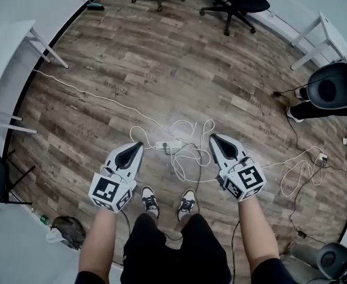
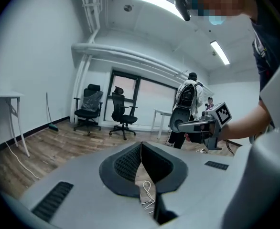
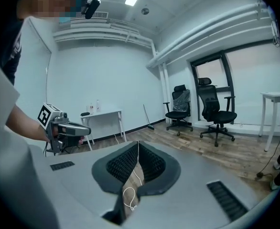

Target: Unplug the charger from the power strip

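Power strip (image 1: 164, 145) on floor (image 1: 161, 64) before shoes (image 1: 150, 200)

The wood-plank floor (image 1: 161, 70) carries a white power strip (image 1: 164, 145) among loose loops of white cable (image 1: 188, 155). A long white cord (image 1: 84, 90) trails left from it. Two chairs (image 1: 235, 2) stand well apart from the strip, and a bag (image 1: 67, 231) lies lower left.

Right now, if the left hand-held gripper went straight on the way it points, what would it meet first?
Nothing close: the left hand-held gripper points out over wood floor. The white cables lie below that line. Probably floor first, short of the office chairs; depth is unclear.
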The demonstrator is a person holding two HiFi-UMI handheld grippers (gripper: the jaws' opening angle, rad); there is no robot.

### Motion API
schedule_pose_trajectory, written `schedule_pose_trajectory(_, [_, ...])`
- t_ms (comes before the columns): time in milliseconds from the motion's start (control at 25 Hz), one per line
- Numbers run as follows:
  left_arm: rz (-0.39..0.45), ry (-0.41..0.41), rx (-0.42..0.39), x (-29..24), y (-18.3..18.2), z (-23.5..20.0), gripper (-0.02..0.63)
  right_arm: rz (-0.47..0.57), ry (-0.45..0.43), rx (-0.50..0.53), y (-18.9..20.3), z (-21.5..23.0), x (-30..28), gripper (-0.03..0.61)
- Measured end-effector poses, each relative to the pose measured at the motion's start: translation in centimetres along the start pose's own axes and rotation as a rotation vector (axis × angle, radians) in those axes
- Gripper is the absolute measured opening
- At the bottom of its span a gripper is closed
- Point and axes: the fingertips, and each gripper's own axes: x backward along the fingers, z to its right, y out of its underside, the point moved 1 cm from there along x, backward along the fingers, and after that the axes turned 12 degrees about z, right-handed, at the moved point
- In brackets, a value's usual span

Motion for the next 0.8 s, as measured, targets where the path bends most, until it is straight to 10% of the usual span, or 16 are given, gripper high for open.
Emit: schedule_pose_trajectory(800, [-0.115, 0.025, 0.028, -5.7, 41.4, -7.7, 0.023, -0.123, -0.130, -0.024, 42.1, 5.3, -4.9, 0.020])
